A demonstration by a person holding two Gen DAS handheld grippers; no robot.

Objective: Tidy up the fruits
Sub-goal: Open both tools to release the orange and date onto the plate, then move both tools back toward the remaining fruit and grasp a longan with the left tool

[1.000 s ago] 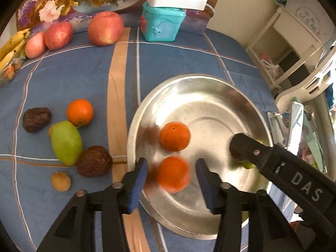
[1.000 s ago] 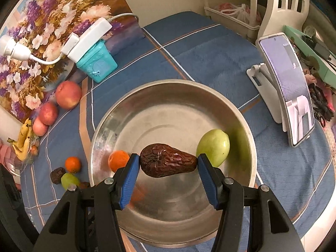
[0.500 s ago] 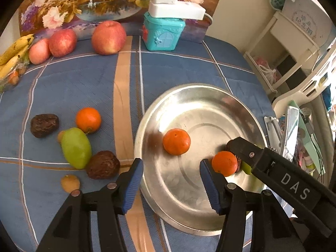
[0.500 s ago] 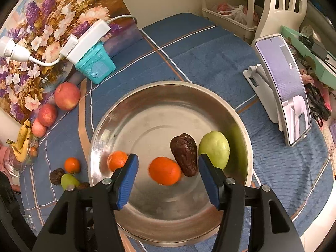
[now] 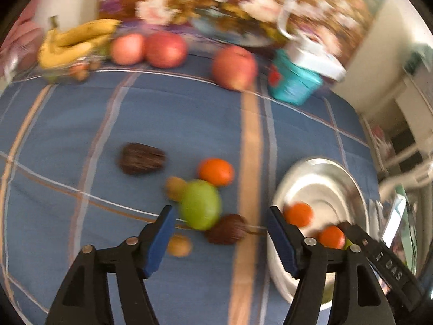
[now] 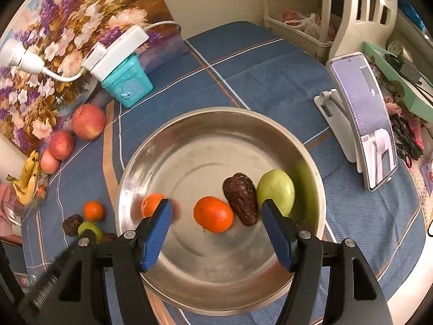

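Your left gripper (image 5: 219, 233), jaws wide and empty, faces the green pear (image 5: 200, 204) at lower centre, just ahead between its fingers, long axis tilting upper-left, so go straight in.

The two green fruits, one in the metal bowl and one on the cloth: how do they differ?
The green fruit in the bowl leans against a dark wrinkled fruit inside the metal bowl. The green fruit on the cloth lies outside, framed by the open left tool. Both look alike in color and size.
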